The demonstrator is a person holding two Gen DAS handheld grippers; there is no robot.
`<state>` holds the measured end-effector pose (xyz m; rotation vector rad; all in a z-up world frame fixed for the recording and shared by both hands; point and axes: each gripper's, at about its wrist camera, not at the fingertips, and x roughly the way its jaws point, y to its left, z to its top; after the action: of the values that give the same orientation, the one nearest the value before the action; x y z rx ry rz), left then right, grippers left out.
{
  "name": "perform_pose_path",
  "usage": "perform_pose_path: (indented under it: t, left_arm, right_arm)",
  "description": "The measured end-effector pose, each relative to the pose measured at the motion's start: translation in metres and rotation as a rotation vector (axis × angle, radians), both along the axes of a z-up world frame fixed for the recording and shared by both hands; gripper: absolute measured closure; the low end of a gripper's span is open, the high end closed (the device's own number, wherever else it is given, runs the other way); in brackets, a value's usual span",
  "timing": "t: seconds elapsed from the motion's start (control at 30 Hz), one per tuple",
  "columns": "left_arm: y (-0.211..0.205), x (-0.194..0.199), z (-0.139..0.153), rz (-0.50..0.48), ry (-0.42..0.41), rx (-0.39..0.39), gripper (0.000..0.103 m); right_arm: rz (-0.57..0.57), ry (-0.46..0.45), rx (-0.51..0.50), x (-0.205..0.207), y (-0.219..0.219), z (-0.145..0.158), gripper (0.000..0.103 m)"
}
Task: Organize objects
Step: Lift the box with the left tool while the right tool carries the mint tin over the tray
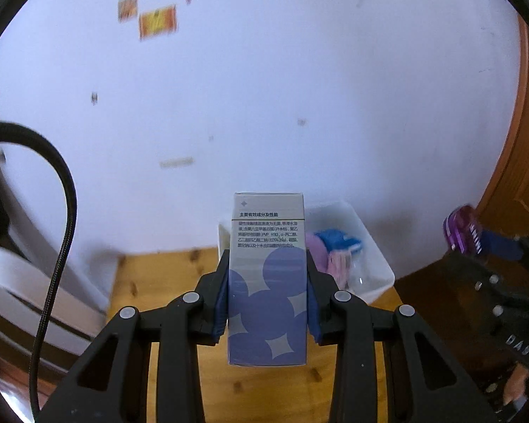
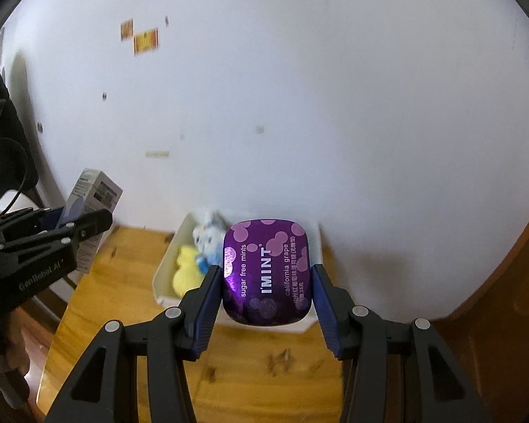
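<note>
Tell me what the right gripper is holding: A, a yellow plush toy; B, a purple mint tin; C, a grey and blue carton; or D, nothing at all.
B. In the right wrist view the right gripper has its jaws closed against both sides of the mint tin, held up in front of the white bin; the carton sits in the left gripper.

Grey-purple carton (image 1: pixel 267 278) upright, purple mint tin (image 2: pixel 267 271) face-up, both lifted near white bin (image 2: pixel 165 271).
</note>
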<state>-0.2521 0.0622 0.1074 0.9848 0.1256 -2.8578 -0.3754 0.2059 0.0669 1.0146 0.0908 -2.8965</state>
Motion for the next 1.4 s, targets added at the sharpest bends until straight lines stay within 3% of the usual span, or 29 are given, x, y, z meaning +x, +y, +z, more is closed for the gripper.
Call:
perform_pose_path:
  t: [0.2,0.33,0.47,0.7,0.97,1.2,1.4]
  left_arm:
    - [0.003,-0.024,0.023,0.003,0.006,-0.053,0.065]
    - [-0.002,-0.055,0.021,0.001,-0.027,-0.034,0.065]
    - [-0.008,-0.094,-0.001,0.023,-0.077,-0.035,0.065]
    - [-0.031,-0.157,-0.075,0.063,-0.233,0.043,0.065]
    - [-0.040,-0.190,-0.146,0.073,-0.355,0.069,0.065]
    - [-0.037,-0.210,-0.179,0.061,-0.399,0.066,0.065]
    - [-0.036,-0.209,-0.185,0.049,-0.407,0.074,0.065]
  right_arm:
    - [-0.019,0.048,0.024,-0.025,-0.005,0.034,0.052]
    - [-0.034,0.040,0.038,-0.057,-0.011,0.032,0.052]
    - [-0.048,-0.020,0.035,-0.095,-0.014,0.008,0.052]
    - [-0.062,-0.180,0.011,-0.159,-0.017,-0.069,0.052]
    - [-0.045,-0.303,-0.006,-0.201,-0.025,-0.141,0.052]
    - [-0.029,-0.365,-0.011,-0.215,-0.029,-0.178,0.052]
    - [-0.009,-0.393,-0.004,-0.211,-0.031,-0.193,0.052]
